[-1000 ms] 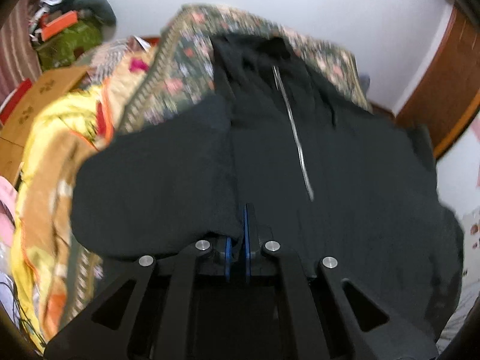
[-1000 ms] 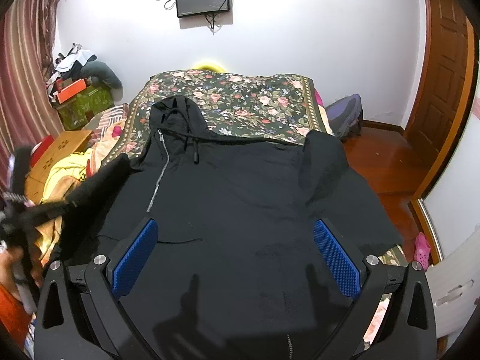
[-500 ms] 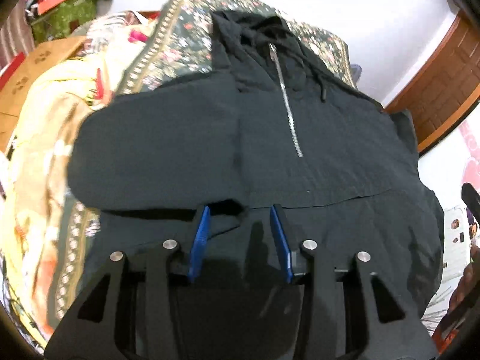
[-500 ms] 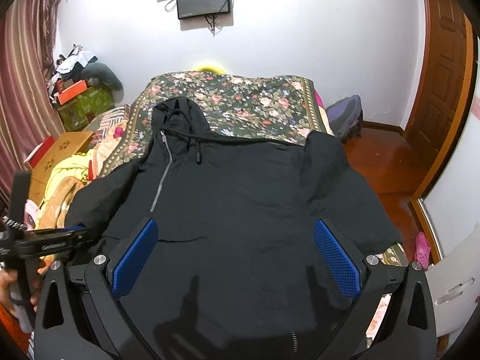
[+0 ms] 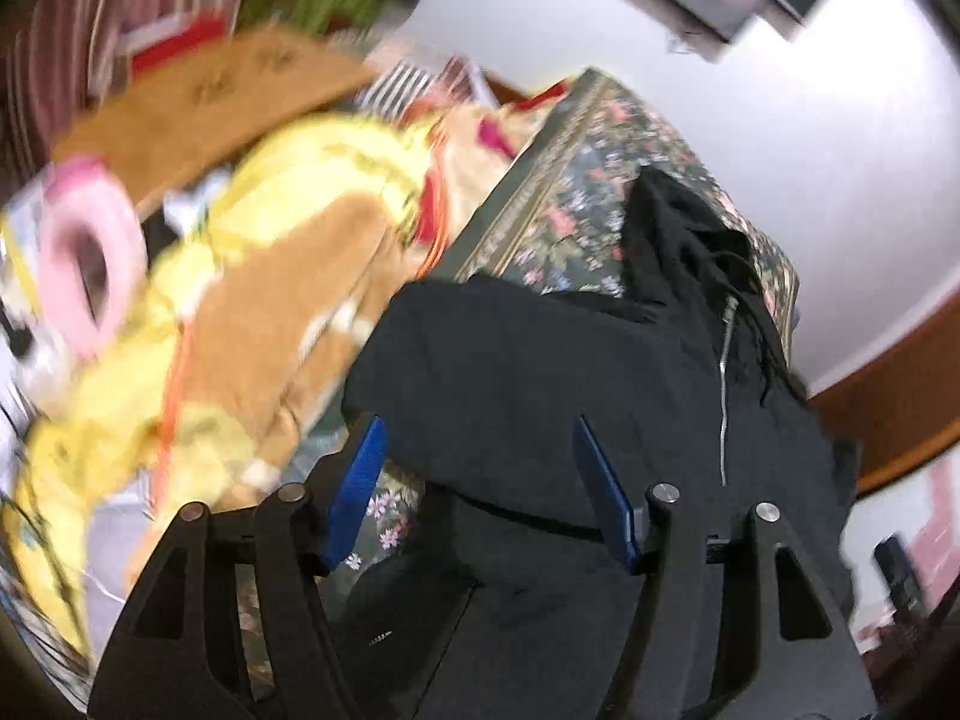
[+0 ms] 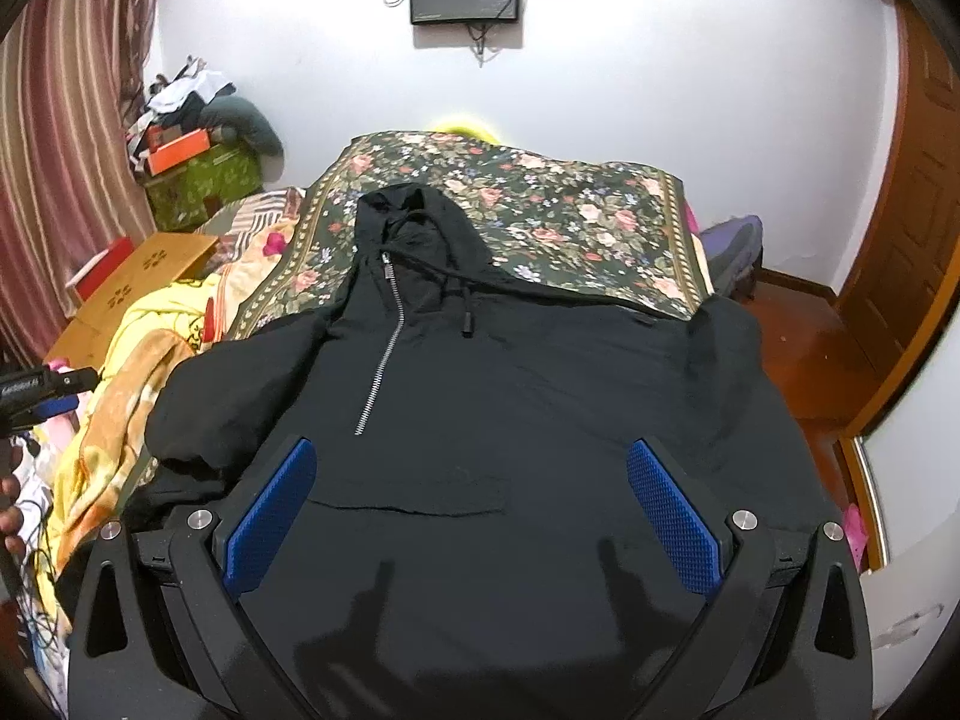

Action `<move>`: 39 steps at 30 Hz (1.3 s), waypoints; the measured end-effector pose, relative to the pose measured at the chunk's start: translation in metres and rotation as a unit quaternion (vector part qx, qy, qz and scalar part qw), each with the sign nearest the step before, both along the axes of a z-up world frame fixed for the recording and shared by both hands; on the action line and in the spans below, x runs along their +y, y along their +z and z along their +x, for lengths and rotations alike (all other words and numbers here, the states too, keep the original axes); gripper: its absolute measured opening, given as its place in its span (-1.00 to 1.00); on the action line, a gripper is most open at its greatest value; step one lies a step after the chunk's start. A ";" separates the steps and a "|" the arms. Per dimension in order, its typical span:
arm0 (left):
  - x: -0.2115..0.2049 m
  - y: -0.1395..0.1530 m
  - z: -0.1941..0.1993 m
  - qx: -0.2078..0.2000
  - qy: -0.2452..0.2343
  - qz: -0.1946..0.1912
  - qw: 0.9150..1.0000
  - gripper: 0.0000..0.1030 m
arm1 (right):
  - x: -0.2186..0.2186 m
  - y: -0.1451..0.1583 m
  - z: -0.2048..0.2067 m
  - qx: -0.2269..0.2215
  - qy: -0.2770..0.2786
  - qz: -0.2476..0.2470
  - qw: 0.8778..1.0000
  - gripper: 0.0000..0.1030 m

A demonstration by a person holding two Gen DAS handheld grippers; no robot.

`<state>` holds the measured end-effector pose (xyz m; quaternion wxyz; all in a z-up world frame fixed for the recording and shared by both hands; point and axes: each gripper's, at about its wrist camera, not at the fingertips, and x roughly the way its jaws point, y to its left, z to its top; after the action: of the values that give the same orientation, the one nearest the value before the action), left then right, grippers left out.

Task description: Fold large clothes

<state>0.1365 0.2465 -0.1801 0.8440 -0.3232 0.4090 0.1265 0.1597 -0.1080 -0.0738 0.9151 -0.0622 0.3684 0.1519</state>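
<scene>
Black hoodie (image 6: 510, 396) lies flat; left tool (image 5: 480, 492) opening, right tool (image 6: 474, 516) apart, both empty.

My left view is smeared by motion blur, worst over the yellow blanket (image 5: 252, 300). My right view is sharp, evenly lit from above, with soft shadows on the black hoodie (image 6: 510, 420). Fisheye bending darkens both rims.

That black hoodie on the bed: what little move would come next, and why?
Probably the right tool, open and empty, goes for the hoodie's right sleeve to fold it inward. The left sleeve already lies folded in, and the left tool is opening, holding nothing.
</scene>
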 end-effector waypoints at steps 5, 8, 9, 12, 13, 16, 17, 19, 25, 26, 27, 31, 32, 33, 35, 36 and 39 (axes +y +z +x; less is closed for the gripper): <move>0.017 -0.055 0.011 0.020 0.004 -0.120 0.993 0.23 | 0.009 -0.004 0.005 0.002 0.003 -0.012 1.000 1.00; 0.019 -0.086 0.020 0.043 0.003 -0.187 0.981 0.22 | 0.011 -0.007 0.007 0.006 0.003 -0.020 1.000 1.00; 0.018 -0.095 0.023 0.045 0.007 -0.208 0.977 0.22 | 0.012 -0.007 0.008 0.006 0.003 -0.023 1.000 1.00; 0.020 -0.121 0.029 0.052 0.026 -0.268 0.962 0.07 | 0.014 -0.010 0.009 0.008 0.004 -0.035 0.999 1.00; 0.021 -0.126 0.031 0.058 0.035 -0.271 0.960 0.00 | 0.014 -0.011 0.009 0.009 0.003 -0.039 0.999 1.00; 0.021 -0.125 0.037 0.062 0.054 -0.238 0.968 -0.33 | 0.013 -0.012 0.009 0.008 0.002 -0.047 0.999 1.00; 0.019 -0.116 0.039 0.060 0.057 -0.206 0.975 -0.44 | 0.012 -0.012 0.009 0.008 0.001 -0.050 0.999 1.00; 0.014 -0.098 0.044 0.061 0.052 -0.134 0.988 -0.65 | 0.008 -0.012 0.009 0.007 -0.001 -0.051 0.999 1.00; -0.023 -0.011 0.054 -0.001 0.004 0.052 0.999 -0.90 | -0.006 -0.008 0.009 0.005 -0.012 -0.040 0.999 1.00; -0.031 0.008 0.056 -0.023 -0.009 0.067 0.997 -0.91 | -0.010 -0.006 0.008 0.003 -0.016 -0.037 0.999 1.00; -0.036 0.023 0.056 -0.041 -0.020 0.076 0.996 -0.91 | -0.013 -0.005 0.008 0.001 -0.018 -0.034 0.999 1.00; -0.077 0.091 0.066 -0.118 -0.075 0.106 0.984 -0.91 | -0.030 0.002 0.004 -0.011 -0.032 -0.021 0.999 1.00; -0.088 0.103 0.067 -0.133 -0.088 0.111 0.981 -0.91 | -0.034 0.004 0.004 -0.012 -0.036 -0.019 0.999 1.00; -0.104 0.117 0.071 -0.151 -0.109 0.116 0.976 -0.91 | -0.040 0.006 0.003 -0.014 -0.041 -0.014 0.999 1.00; -0.132 0.138 0.078 -0.176 -0.148 0.114 0.967 -0.91 | -0.053 0.008 0.003 -0.015 -0.052 -0.006 0.999 1.00; -0.146 0.144 0.084 -0.182 -0.163 0.114 0.963 -0.91 | -0.057 0.009 0.003 -0.015 -0.056 -0.003 0.998 1.00; -0.190 0.153 0.097 -0.189 -0.212 0.115 0.952 -0.92 | -0.077 0.012 0.003 -0.014 -0.074 0.006 0.997 1.00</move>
<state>0.2330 0.0568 -0.0273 0.9446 -0.1481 0.2837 -0.0721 0.1626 -0.1846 -0.0620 0.9293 -0.0319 0.3581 0.0850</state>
